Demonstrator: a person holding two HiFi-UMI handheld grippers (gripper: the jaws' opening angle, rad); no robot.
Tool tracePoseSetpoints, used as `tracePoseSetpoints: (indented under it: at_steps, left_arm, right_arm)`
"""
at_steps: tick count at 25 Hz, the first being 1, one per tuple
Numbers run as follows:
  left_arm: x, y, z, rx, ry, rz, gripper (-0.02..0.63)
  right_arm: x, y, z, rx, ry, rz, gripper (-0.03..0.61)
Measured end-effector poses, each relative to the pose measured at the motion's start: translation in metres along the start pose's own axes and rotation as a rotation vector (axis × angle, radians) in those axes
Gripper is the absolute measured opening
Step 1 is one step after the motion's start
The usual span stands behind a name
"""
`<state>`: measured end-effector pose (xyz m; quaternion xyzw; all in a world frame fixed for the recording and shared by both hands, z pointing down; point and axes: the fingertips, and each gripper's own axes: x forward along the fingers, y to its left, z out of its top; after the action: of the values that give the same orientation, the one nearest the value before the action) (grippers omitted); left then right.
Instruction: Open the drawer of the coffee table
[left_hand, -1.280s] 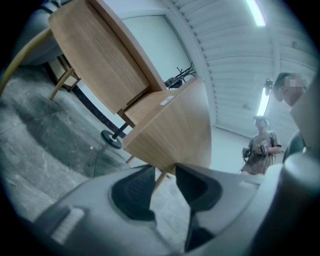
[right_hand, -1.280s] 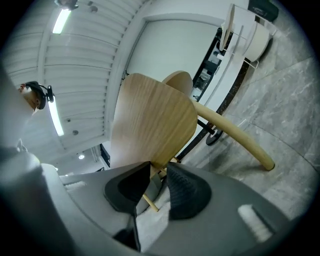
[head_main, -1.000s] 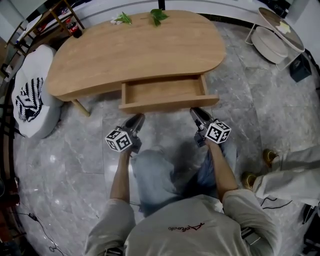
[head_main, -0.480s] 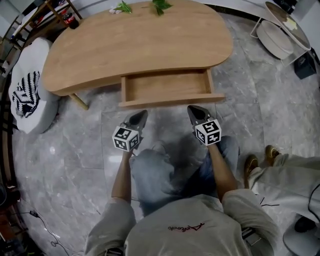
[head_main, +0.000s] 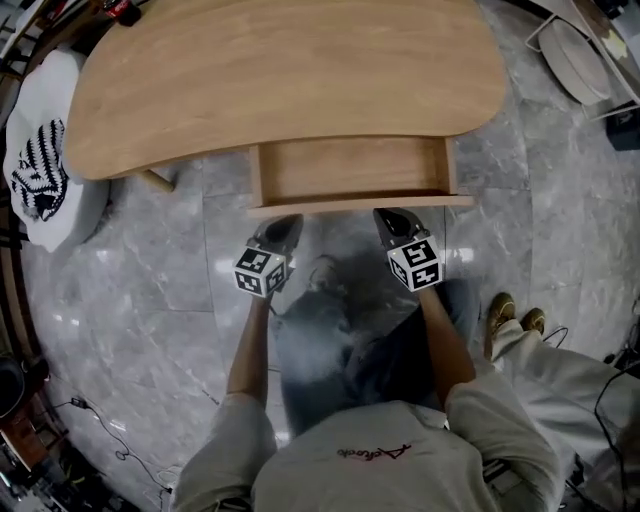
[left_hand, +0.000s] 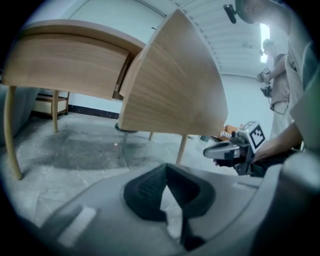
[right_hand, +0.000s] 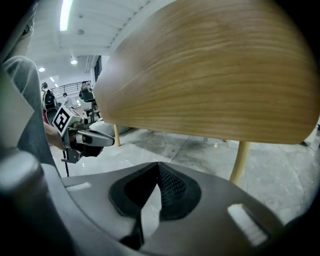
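The wooden coffee table (head_main: 290, 70) fills the top of the head view, its drawer (head_main: 350, 170) pulled out toward me. My left gripper (head_main: 288, 222) hangs just below the drawer's front panel (head_main: 355, 205), near its left end, jaws shut on nothing. Near the panel's right part is my right gripper (head_main: 385, 217), also shut and empty. In the left gripper view the shut jaws (left_hand: 166, 168) point under the drawer front (left_hand: 170, 80), with the right gripper (left_hand: 230, 149) off to the side. The right gripper view shows its shut tips (right_hand: 158, 165) below the drawer front (right_hand: 210, 70) and the left gripper (right_hand: 89, 138).
A white pouf (head_main: 40, 170) with a striped cloth stands left of the table. Another person's legs and shoes (head_main: 515, 315) are at the right. A white side table (head_main: 585, 60) sits at the upper right. Cables lie on the marble floor (head_main: 130, 330) at the lower left. Slim table legs (left_hand: 11, 130) stand underneath.
Both grippers' jaws have gone from open to shut with nothing in them. Both hands sank a little and rolled. The drawer stays pulled out.
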<state>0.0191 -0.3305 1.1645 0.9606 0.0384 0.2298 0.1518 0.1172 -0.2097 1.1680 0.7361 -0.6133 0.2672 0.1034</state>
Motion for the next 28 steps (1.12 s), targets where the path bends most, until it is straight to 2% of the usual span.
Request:
tracePoseSetpoints:
  at_steps: [7,14,19,23,28]
  left_arm:
    - [-0.027,-0.004,0.028,-0.095,0.074,0.020,0.000]
    - [-0.049,-0.018,0.066,-0.144,0.148,0.032,0.000]
    - [-0.076,-0.038,0.094,-0.172,0.192,0.034,0.000]
    - [-0.105,-0.058,0.126,-0.195,0.215,0.034,0.000]
    - [-0.134,-0.076,0.188,-0.183,0.215,0.029,0.000]
  right_arm:
    - [-0.013,0.018,0.019,-0.004,0.129,0.031,0.004]
    - [-0.053,0.013,0.045,0.123,0.142,-0.002,0.005]
    - [-0.094,0.023,0.069,0.159,0.184,-0.025,0.005]
    - [-0.124,0.039,0.103,0.164,0.219,-0.028,0.005]
    - [-0.149,0.053,0.169,0.165,0.208,-0.041,0.005]
